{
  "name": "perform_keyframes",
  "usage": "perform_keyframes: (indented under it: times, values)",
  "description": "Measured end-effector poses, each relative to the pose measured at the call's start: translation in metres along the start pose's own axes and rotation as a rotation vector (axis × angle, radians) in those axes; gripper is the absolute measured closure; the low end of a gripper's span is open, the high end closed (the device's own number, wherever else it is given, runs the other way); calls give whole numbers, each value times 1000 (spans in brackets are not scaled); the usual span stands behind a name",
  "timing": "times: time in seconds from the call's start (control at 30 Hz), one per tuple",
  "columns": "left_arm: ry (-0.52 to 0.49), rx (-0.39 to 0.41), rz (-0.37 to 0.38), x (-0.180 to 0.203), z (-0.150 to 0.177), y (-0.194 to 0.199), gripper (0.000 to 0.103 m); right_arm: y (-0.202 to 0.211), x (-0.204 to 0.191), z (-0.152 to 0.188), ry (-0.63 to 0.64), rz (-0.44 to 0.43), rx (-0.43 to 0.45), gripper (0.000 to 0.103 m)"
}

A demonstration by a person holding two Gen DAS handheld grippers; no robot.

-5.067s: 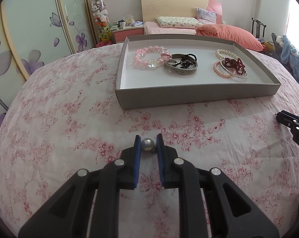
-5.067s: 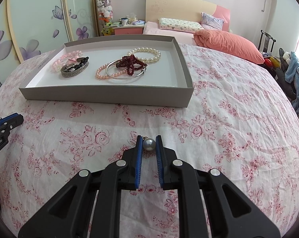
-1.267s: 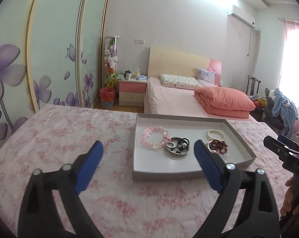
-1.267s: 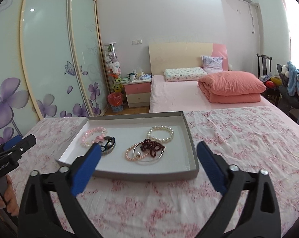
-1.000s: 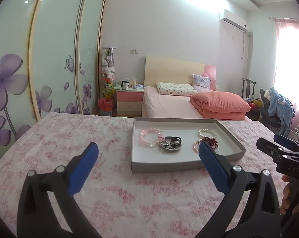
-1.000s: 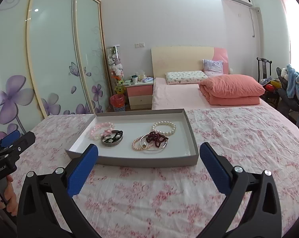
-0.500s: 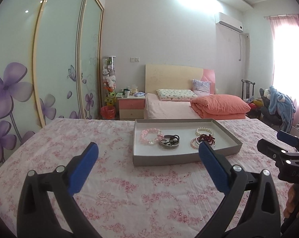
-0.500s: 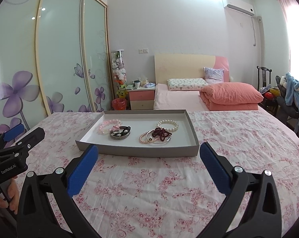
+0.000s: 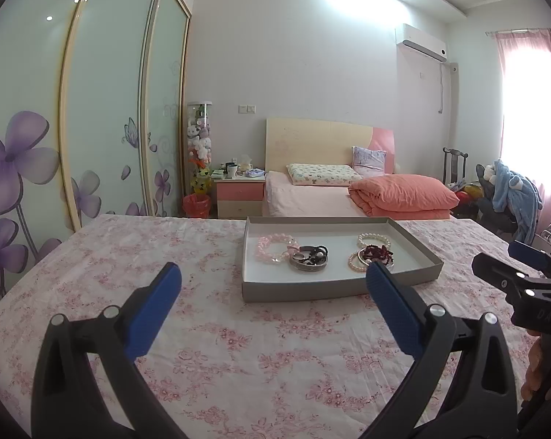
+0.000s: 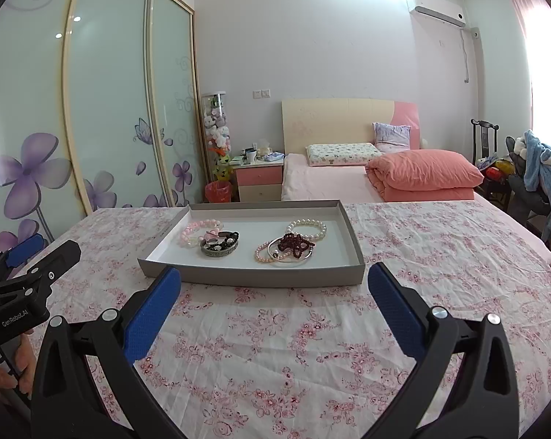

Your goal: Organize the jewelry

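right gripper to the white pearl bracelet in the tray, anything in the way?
Only the tray's near wall. The right gripper is open over bare cloth, and the white pearl bracelet lies behind the dark red bead strand, so approach from above.

A tray (image 10: 253, 278) is sitting on a cloth-covered table (image 10: 312, 347), towards the far side. In the tray, a bead bracelet (image 10: 198, 232) is lying at the left, with a bangle (image 10: 219, 247) just right of it. A pearl bracelet (image 10: 307, 228) is lying at the far right, and a tangle of beads (image 10: 293, 243) is sitting near it. Beyond the table, a bed (image 10: 348, 179) is standing, with a nightstand (image 10: 260, 181) at its left and a chair (image 10: 485, 139) at its right.
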State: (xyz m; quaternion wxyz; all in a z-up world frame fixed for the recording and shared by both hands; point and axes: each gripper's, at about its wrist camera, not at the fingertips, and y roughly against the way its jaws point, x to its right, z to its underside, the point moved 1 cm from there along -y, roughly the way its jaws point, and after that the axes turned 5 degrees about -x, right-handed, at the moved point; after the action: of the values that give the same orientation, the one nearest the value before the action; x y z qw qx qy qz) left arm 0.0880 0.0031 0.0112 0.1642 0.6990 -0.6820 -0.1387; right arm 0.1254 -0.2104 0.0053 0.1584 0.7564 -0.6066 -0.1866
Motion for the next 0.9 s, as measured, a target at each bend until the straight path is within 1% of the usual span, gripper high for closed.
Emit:
perform_keyframes:
  times: [0.9]
  values:
    - [-5,-9,11,4,6,-3,4,0,-2,0,-5,0,-3,2]
